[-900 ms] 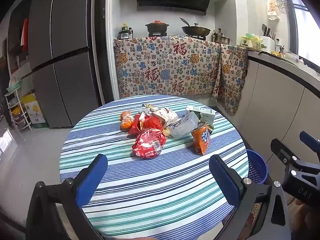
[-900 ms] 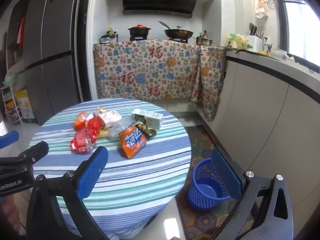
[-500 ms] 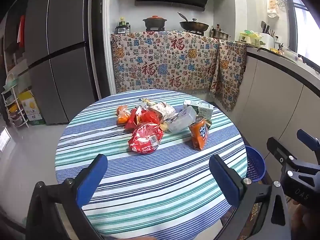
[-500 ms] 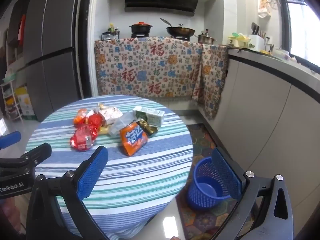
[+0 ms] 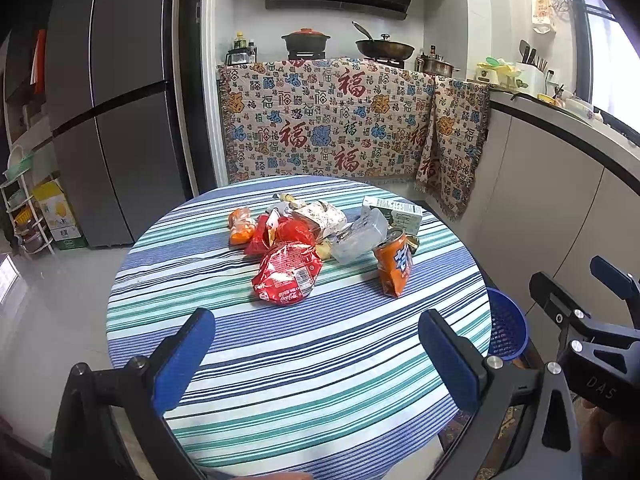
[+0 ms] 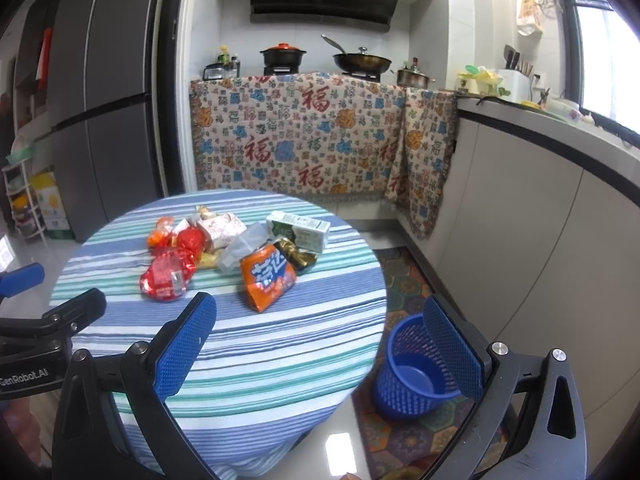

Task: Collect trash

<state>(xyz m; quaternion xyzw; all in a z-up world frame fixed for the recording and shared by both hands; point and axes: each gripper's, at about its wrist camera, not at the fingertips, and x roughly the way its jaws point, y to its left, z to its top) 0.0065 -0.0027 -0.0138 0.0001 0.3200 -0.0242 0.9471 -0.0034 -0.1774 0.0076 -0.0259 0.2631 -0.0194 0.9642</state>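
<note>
A pile of trash lies on the round striped table (image 5: 280,380) (image 6: 280,340): a red wrapper (image 5: 287,274) (image 6: 168,274), an orange snack bag (image 5: 394,266) (image 6: 268,276), a clear plastic piece (image 5: 358,236), a green-white carton (image 5: 394,214) (image 6: 300,230) and smaller wrappers behind. A blue mesh bin (image 6: 414,368) (image 5: 506,330) stands on the floor right of the table. My left gripper (image 5: 316,344) is open over the table's near part, well short of the pile. My right gripper (image 6: 320,332) is open, spanning the table's edge and the bin, holding nothing.
A patterned cloth (image 5: 332,124) hangs over the stove counter behind the table. A grey fridge (image 5: 108,100) stands at the left, white cabinets (image 6: 540,220) run along the right. A patterned rug (image 6: 408,432) lies under the bin.
Both views have tilted slightly: the table and trash sit a little lower and closer in the left view. Both grippers stay open and empty.
</note>
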